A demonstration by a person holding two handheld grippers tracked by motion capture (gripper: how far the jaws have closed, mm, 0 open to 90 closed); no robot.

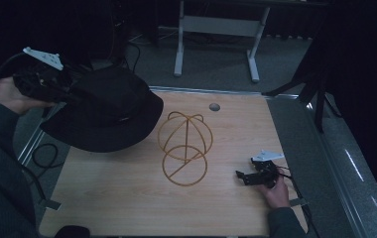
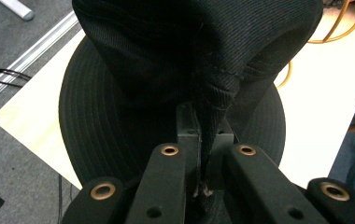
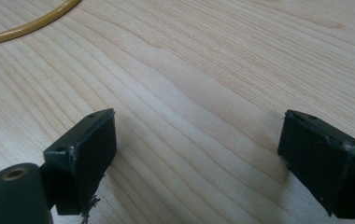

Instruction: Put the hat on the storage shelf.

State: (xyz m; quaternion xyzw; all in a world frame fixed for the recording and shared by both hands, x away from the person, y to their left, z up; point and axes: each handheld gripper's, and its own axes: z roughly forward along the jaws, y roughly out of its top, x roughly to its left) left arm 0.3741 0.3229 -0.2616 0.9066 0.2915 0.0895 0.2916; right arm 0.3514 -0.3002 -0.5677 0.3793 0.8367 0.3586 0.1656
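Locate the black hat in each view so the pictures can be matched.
High view: the black hat sits upper left, held over the table's left edge.
Left gripper view: it takes up the upper middle, a fold of cloth pinched between the jaws.
Right gripper view: not in this picture.
Shared landmark: the yellow wire stand, centre of the table in the high view, top right in the left gripper view, top left in the right gripper view.

The high view is dimly lit, its background lost in darkness. The worktop [image 3: 203,60] is seen brightly in the right gripper view, softly blurred at the near edge.
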